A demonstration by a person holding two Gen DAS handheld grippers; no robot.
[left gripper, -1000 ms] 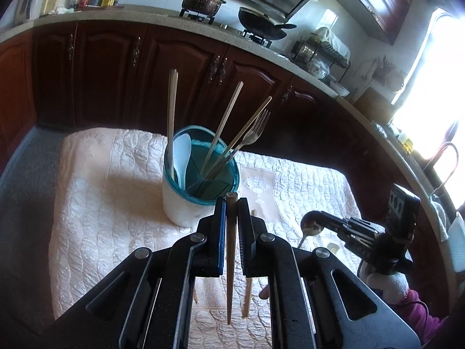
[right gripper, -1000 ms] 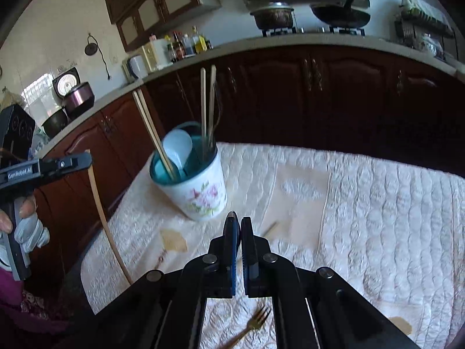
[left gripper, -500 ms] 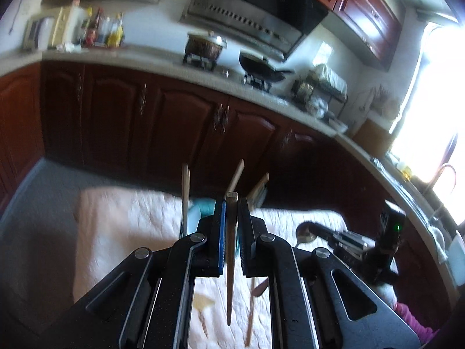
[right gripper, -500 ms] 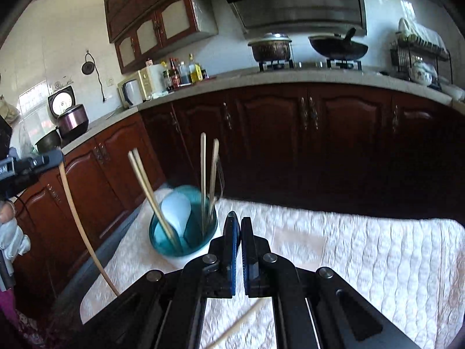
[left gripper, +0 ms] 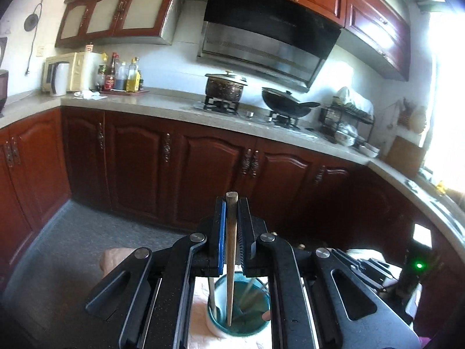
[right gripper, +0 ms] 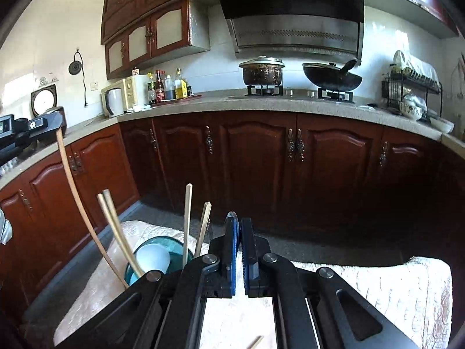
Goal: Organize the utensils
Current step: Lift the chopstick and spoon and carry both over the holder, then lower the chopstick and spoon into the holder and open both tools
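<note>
Pinching a wooden chopstick [left gripper: 231, 250] in my left gripper [left gripper: 231, 203], I am lowering it into the teal cup [left gripper: 255, 330]; next, releasing; right gripper [right gripper: 237, 224] is pressed together, empty.

Desk [right gripper: 401, 288] w/ quilted cream cloth below my fingers: teal-lined utensil cup [right gripper: 171, 245] stands on it, one loose chopstick [right gripper: 257, 341] near edge.
</note>
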